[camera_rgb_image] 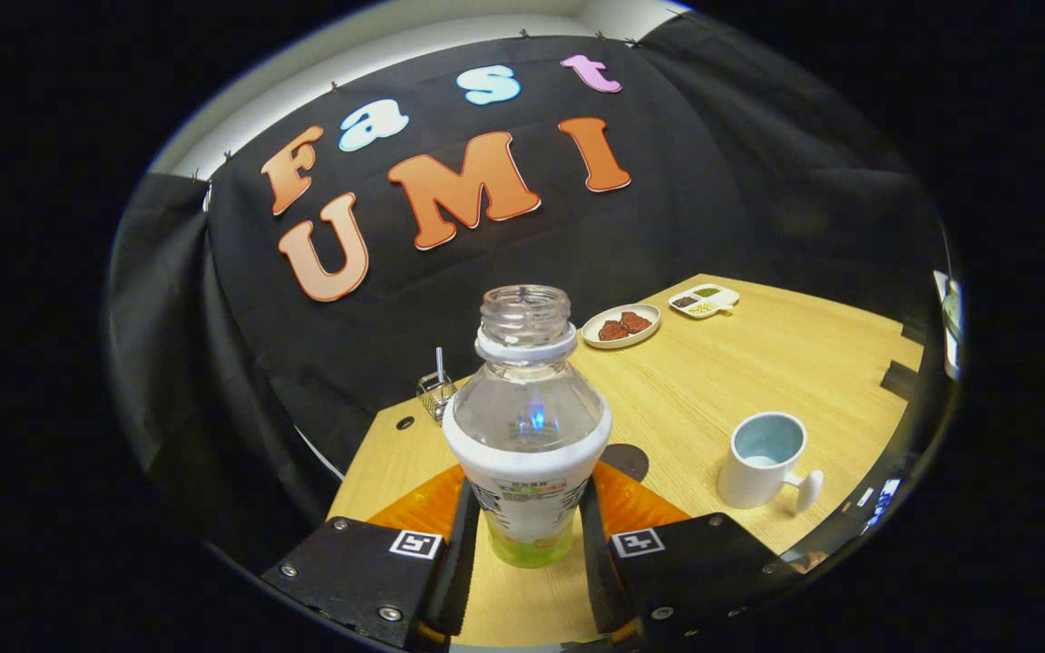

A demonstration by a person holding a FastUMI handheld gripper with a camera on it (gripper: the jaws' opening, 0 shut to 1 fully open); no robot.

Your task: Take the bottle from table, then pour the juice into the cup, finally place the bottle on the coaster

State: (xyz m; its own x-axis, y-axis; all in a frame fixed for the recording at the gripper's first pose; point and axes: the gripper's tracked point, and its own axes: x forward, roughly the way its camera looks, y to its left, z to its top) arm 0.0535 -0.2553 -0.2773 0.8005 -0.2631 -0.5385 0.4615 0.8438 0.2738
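Pale wood-grain table (740,381) fronts black draped cloth. Left to right: a small glass holder (435,395) with a straw; the uncapped clear plastic bottle (527,426), upright, clamped at its labelled waist between both gripper (525,531) fingers; a dark round coaster (627,460) just behind; two dishes (621,326) beyond; a white, blue-lined cup (763,458).
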